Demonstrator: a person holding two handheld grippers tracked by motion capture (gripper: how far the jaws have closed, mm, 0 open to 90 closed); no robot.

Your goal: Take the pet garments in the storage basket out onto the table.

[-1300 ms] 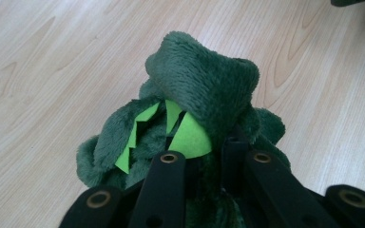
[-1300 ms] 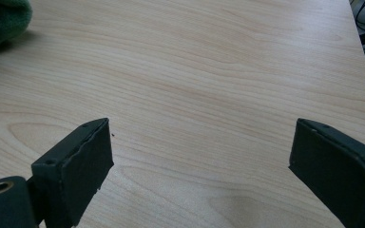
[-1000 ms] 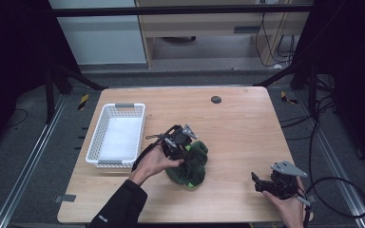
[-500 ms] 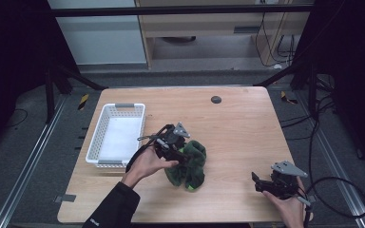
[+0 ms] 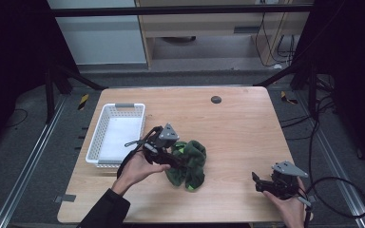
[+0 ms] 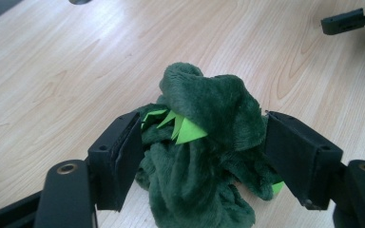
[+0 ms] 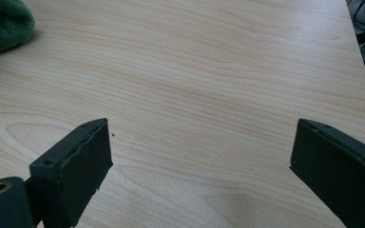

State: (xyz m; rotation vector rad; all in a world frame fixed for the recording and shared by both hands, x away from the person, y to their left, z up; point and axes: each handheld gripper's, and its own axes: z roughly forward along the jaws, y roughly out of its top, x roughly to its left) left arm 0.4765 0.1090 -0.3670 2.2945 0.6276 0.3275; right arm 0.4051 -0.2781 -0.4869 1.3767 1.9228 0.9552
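Note:
A dark green plush toy [image 5: 193, 164] with bright green spikes lies crumpled near the middle of the wooden table [image 5: 237, 128]. My left gripper [image 5: 176, 159] reaches into it from the left. In the left gripper view the jaws of this gripper [image 6: 202, 142] press against both sides of the plush toy [image 6: 209, 95], so it is shut on it. My right gripper [image 5: 256, 183] rests near the front right corner, well apart from the toy. Its jaws stand wide open [image 7: 199, 156] over bare wood, and a bit of the plush toy [image 7: 2, 23] shows at the far left.
A white mesh basket [image 5: 92, 142] stands at the table's left side, just behind my left hand. A small black disc [image 5: 216, 99] sits in the table top near the far edge. The right gripper's cable [image 5: 342, 194] loops off the right edge.
My left gripper has shifted a little to the left at the plush toy. The toy has stayed in about the same spot. The right gripper has not moved.

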